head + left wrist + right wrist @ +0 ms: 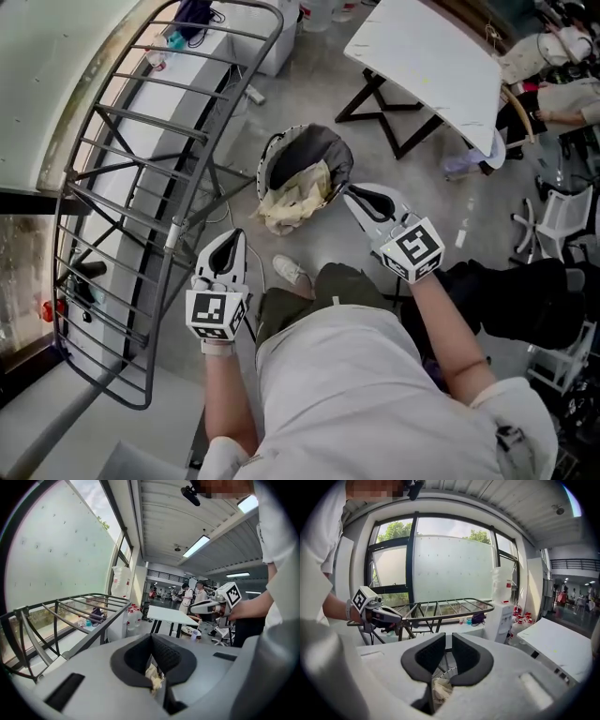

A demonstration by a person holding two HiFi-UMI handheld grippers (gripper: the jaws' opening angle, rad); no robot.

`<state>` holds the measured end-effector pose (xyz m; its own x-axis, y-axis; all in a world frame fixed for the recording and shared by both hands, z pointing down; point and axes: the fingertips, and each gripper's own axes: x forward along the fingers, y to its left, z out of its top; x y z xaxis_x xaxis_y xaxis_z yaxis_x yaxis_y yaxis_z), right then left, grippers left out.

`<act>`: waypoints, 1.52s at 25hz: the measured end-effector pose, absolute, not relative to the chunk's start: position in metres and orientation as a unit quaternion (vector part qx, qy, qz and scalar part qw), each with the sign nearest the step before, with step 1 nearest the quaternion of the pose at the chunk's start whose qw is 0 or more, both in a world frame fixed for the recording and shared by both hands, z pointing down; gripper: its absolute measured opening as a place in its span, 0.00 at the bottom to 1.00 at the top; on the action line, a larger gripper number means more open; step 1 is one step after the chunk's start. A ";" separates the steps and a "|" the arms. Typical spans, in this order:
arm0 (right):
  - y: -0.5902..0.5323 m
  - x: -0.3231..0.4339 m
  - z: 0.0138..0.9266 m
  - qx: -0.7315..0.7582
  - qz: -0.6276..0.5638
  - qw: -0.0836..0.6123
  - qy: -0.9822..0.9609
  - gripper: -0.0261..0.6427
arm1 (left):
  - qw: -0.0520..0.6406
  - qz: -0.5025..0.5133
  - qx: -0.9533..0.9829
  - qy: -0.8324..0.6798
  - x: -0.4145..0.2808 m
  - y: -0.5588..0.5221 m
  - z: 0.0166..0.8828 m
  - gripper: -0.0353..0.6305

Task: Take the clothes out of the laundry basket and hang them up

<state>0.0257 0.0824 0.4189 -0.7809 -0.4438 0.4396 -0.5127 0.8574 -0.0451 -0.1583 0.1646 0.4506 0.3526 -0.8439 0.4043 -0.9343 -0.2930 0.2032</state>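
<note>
The round laundry basket [270,157] stands on the floor ahead of me, with cream-coloured clothes [298,192] heaped in it and spilling over its near rim. The grey metal drying rack [141,187] stretches along the window on the left and bears no clothes. My left gripper [228,236] hovers near the rack's inner rail, left of the basket, with its jaws shut and empty. My right gripper [354,194] hangs by the basket's right rim, its pads [464,656] a narrow gap apart with nothing between them. The cream cloth [439,686] shows below that gap.
A white trestle table [431,56] stands behind the basket on the right. Office chairs [562,216] and seated people crowd the far right. My own shoe [289,269] is on the floor just before the basket. Bottles [520,616] cluster beyond the rack's far end.
</note>
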 end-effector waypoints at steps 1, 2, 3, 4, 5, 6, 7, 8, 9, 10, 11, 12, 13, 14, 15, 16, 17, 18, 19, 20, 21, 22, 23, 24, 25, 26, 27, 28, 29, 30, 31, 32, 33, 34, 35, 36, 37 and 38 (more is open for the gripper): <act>0.077 0.023 0.424 0.252 0.083 0.221 -0.939 0.08 | 0.211 0.114 0.796 -0.556 -0.161 0.162 0.455 0.05; 0.071 0.021 0.430 0.251 0.085 0.228 -0.937 0.08 | 0.216 0.117 0.795 -0.555 -0.163 0.159 0.459 0.05; 0.065 0.019 0.437 0.250 0.089 0.235 -0.935 0.08 | 0.222 0.120 0.794 -0.553 -0.165 0.157 0.465 0.05; 0.061 0.019 0.444 0.249 0.093 0.243 -0.933 0.08 | 0.228 0.123 0.793 -0.552 -0.167 0.155 0.470 0.05; 0.056 0.019 0.454 0.248 0.098 0.252 -0.930 0.09 | 0.234 0.127 0.792 -0.550 -0.168 0.154 0.477 0.05; 0.053 0.019 0.464 0.246 0.103 0.263 -0.927 0.09 | 0.241 0.132 0.790 -0.548 -0.169 0.153 0.484 0.05; 0.050 0.021 0.475 0.241 0.108 0.275 -0.924 0.09 | 0.247 0.138 0.789 -0.545 -0.168 0.154 0.491 0.05; 0.048 0.022 0.487 0.235 0.113 0.287 -0.922 0.09 | 0.254 0.145 0.788 -0.542 -0.166 0.155 0.499 0.05; 0.047 0.023 0.500 0.228 0.119 0.299 -0.919 0.09 | 0.259 0.153 0.787 -0.539 -0.164 0.156 0.507 0.05; 0.046 0.024 0.514 0.220 0.123 0.311 -0.916 0.10 | 0.264 0.160 0.785 -0.536 -0.161 0.157 0.516 0.05; 0.044 0.025 0.528 0.211 0.125 0.323 -0.914 0.10 | 0.268 0.167 0.784 -0.535 -0.159 0.157 0.524 0.05; 0.041 0.026 0.543 0.203 0.125 0.336 -0.911 0.10 | 0.273 0.172 0.782 -0.533 -0.157 0.156 0.533 0.05; 0.039 0.027 0.559 0.194 0.125 0.349 -0.908 0.11 | 0.279 0.177 0.779 -0.532 -0.154 0.156 0.542 0.05; 0.038 0.028 0.574 0.184 0.127 0.362 -0.905 0.11 | 0.287 0.183 0.776 -0.531 -0.151 0.155 0.552 0.05; 0.037 0.029 0.590 0.174 0.130 0.374 -0.902 0.11 | 0.296 0.188 0.772 -0.530 -0.148 0.155 0.563 0.05; 0.036 0.030 0.604 0.164 0.135 0.384 -0.899 0.12 | 0.305 0.193 0.768 -0.529 -0.144 0.154 0.574 0.06; 0.035 0.031 0.620 0.153 0.138 0.394 -0.896 0.12 | 0.315 0.198 0.763 -0.529 -0.141 0.154 0.585 0.06; 0.033 0.033 0.635 0.144 0.140 0.404 -0.893 0.13 | 0.325 0.204 0.758 -0.528 -0.138 0.153 0.598 0.08; 0.030 0.035 0.651 0.134 0.140 0.414 -0.890 0.13 | 0.336 0.210 0.752 -0.526 -0.134 0.152 0.611 0.13; 0.028 0.036 0.667 0.125 0.141 0.422 -0.887 0.13 | 0.345 0.218 0.747 -0.524 -0.131 0.152 0.625 0.18; 0.027 0.037 0.681 0.117 0.144 0.429 -0.884 0.14 | 0.353 0.230 0.743 -0.521 -0.127 0.153 0.639 0.21; 0.027 0.039 0.695 0.108 0.150 0.435 -0.882 0.14 | 0.361 0.243 0.738 -0.516 -0.123 0.156 0.652 0.22; 0.028 0.042 0.709 0.099 0.157 0.441 -0.878 0.14 | 0.368 0.258 0.733 -0.511 -0.119 0.159 0.665 0.25; 0.030 0.046 0.723 0.089 0.165 0.449 -0.874 0.15 | 0.375 0.271 0.727 -0.506 -0.114 0.162 0.678 0.26; 0.029 0.049 0.737 0.078 0.168 0.457 -0.870 0.15 | 0.381 0.283 0.723 -0.503 -0.110 0.162 0.690 0.28; 0.028 0.051 0.749 0.066 0.168 0.464 -0.867 0.15 | 0.388 0.291 0.718 -0.499 -0.107 0.160 0.702 0.29; 0.026 0.053 0.761 0.055 0.165 0.472 -0.864 0.16 | 0.395 0.297 0.713 -0.497 -0.104 0.157 0.714 0.30; 0.026 0.054 0.772 0.043 0.163 0.481 -0.861 0.17 | 0.402 0.300 0.709 -0.496 -0.101 0.155 0.725 0.32; 0.026 0.056 0.784 0.032 0.162 0.488 -0.857 0.17 | 0.409 0.302 0.704 -0.496 -0.098 0.151 0.735 0.32; 0.026 0.057 0.796 0.021 0.162 0.493 -0.855 0.18 | 0.414 0.304 0.700 -0.496 -0.095 0.147 0.746 0.33; 0.026 0.057 0.808 0.012 0.163 0.496 -0.853 0.19 | 0.418 0.307 0.697 -0.496 -0.093 0.143 0.758 0.35; 0.024 0.056 0.821 0.003 0.164 0.496 -0.853 0.19 | 0.420 0.309 0.694 -0.496 -0.090 0.138 0.769 0.36; 0.024 0.054 0.833 -0.005 0.164 0.496 -0.853 0.21 | 0.422 0.313 0.693 -0.494 -0.087 0.133 0.781 0.37; 0.023 0.052 0.845 -0.014 0.163 0.497 -0.852 0.22 | 0.424 0.317 0.692 -0.491 -0.084 0.130 0.794 0.38; 0.024 0.050 0.858 -0.023 0.163 0.499 -0.851 0.23 | 0.426 0.322 0.690 -0.488 -0.082 0.127 0.808 0.39; 0.025 0.049 0.870 -0.034 0.162 0.503 -0.848 0.24 | 0.431 0.324 0.688 -0.485 -0.080 0.125 0.822 0.39; 0.026 0.048 0.883 -0.046 0.162 0.509 -0.844 0.26 | 0.438 0.325 0.685 -0.483 -0.078 0.123 0.836 0.39; 0.027 0.047 0.896 -0.057 0.163 0.514 -0.840 0.29 | 0.445 0.323 0.682 -0.481 -0.076 0.122 0.850 0.39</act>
<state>0.0475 0.0274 0.8958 -0.4648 0.2629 0.8455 -0.0715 0.9407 -0.3318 -0.0759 0.1216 0.8498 0.3283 -0.3691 0.8695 -0.9445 -0.1402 0.2971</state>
